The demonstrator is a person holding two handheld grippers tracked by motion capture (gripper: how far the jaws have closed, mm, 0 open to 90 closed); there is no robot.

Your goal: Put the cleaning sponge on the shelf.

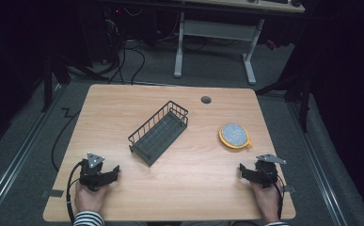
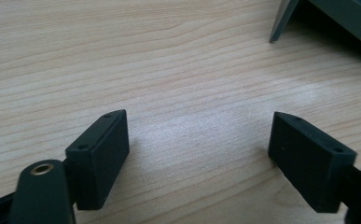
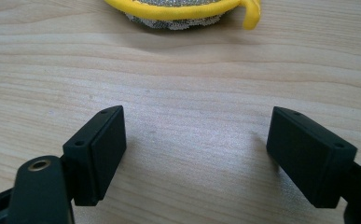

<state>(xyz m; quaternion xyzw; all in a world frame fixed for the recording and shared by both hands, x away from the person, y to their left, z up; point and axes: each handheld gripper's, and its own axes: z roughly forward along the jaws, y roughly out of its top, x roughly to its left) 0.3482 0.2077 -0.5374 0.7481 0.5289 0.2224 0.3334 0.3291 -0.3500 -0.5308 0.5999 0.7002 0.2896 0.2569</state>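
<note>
Round yellow-rimmed grey scouring pad (image 1: 234, 135) lay at eleven o'clock from our right fingers (image 1: 244, 172), spread wide, empty.

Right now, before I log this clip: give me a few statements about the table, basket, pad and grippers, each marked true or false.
1. The left gripper is open with nothing between its jaws. True.
2. The pad lies inside the basket. False: it lies on the table, to the right of the basket and apart from it.
3. The right gripper is shut on the pad. False: its jaws stand open over bare wood, short of the pad.
4. The basket is empty. True.
5. The pad has a yellow rim. True.
</note>
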